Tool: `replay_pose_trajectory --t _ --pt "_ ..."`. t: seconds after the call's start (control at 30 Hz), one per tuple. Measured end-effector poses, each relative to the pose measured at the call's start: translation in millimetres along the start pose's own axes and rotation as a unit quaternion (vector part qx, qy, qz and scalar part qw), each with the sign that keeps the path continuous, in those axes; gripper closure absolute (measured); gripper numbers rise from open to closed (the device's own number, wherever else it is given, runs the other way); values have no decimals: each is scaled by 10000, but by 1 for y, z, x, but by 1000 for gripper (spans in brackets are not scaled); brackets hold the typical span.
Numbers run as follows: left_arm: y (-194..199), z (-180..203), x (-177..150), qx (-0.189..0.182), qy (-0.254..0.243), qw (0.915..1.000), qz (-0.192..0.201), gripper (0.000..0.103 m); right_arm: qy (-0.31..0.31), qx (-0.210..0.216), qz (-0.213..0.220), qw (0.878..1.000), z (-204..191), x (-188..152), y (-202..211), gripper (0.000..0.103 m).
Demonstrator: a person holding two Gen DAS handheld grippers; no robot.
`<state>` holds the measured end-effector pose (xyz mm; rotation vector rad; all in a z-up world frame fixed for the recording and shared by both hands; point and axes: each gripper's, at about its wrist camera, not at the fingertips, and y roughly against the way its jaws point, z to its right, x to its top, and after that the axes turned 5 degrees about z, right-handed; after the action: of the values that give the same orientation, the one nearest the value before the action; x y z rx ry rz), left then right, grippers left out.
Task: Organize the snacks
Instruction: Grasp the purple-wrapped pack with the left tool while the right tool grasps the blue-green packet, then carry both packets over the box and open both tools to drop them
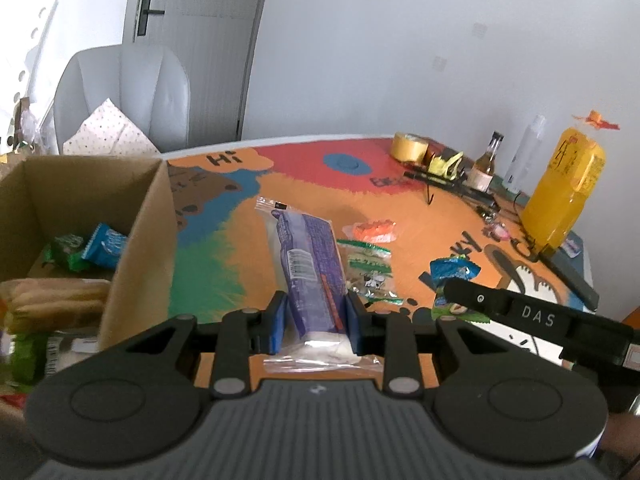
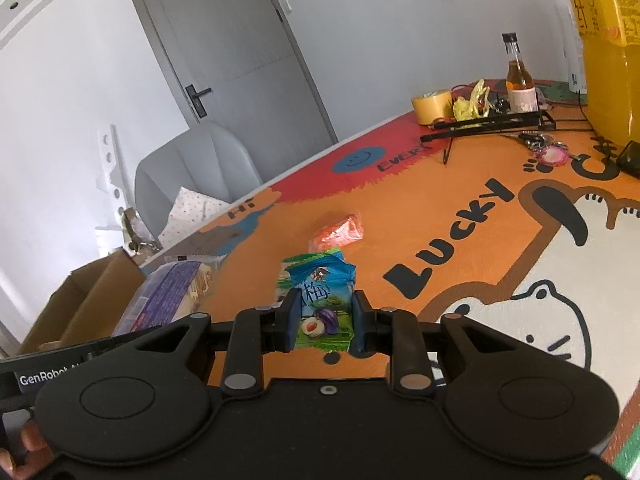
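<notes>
Two grips are on at once, one snack per tool. My left gripper (image 1: 316,322) has its blue pads closed on the near end of the long purple packet (image 1: 310,264), which juts forward over the table (image 1: 400,208). I judge it lifted clear, though I cannot see beneath it. Holding it at the end leaves the length free to swing, which should suit dropping it lengthwise into the cardboard box (image 1: 136,240) at the table's left edge.

My right gripper (image 2: 325,326) is clamped on a small blue-green plum candy pouch (image 2: 318,300), pinched by its sides so the crinkled top stands up between the pads.

In the box a blue sachet (image 1: 105,246) and a green one (image 1: 64,246) already lie on the bottom, with a pale bread-like pack (image 1: 52,300) at its near side.

Left loose on the table's middle are an orange packet (image 1: 374,231) and a green-white wrapper (image 1: 368,264). The yellow bag (image 1: 560,192), tape roll (image 1: 409,146) and small bottle (image 1: 486,164) crowd the far right corner, well apart from my work.

My judgement: both hands carry to the box next, the longer packet first.
</notes>
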<state>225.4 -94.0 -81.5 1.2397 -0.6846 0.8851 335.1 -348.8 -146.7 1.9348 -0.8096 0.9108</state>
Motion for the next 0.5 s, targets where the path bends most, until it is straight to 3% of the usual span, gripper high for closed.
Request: replay_pose_trajectory --t 0.5 --pt "58 -16 10 30 103 9987 494 74 272 297 221 9989 -44 2 32 78"
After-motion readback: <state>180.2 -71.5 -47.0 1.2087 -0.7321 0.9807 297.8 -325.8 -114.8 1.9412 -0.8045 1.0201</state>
